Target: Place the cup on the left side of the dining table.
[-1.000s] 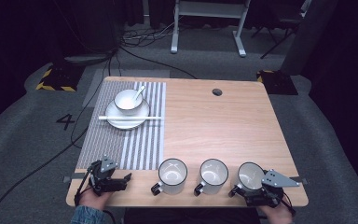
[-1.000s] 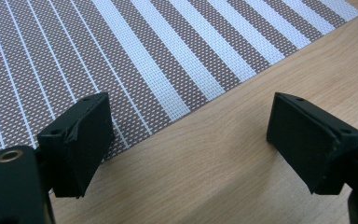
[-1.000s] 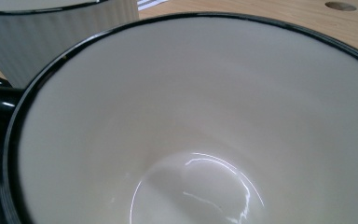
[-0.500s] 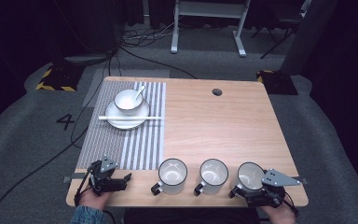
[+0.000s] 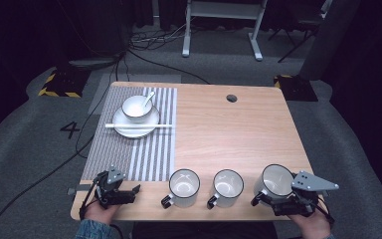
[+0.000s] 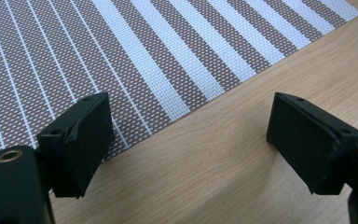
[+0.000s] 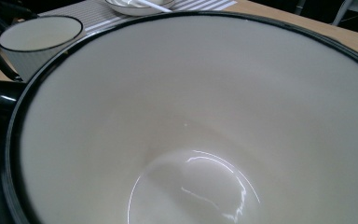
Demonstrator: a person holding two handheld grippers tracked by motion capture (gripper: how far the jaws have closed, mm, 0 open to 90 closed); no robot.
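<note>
I count three white mugs: one [image 5: 184,187], a second [image 5: 227,185] and a third [image 5: 276,181]. I also see one plate [image 5: 129,130], one bowl [image 5: 137,108], one spoon [image 5: 148,98], one striped placemat [image 5: 149,154] and two grippers, left [image 5: 129,193] and right [image 5: 261,199].

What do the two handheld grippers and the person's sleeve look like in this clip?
Both are black. The left gripper has two flat, blocky black jaws with small screw holes and a small grey plate on top. The right gripper carries a larger grey three-cornered plate with dark dots. A blue denim-like sleeve shows at the left hand.
</note>
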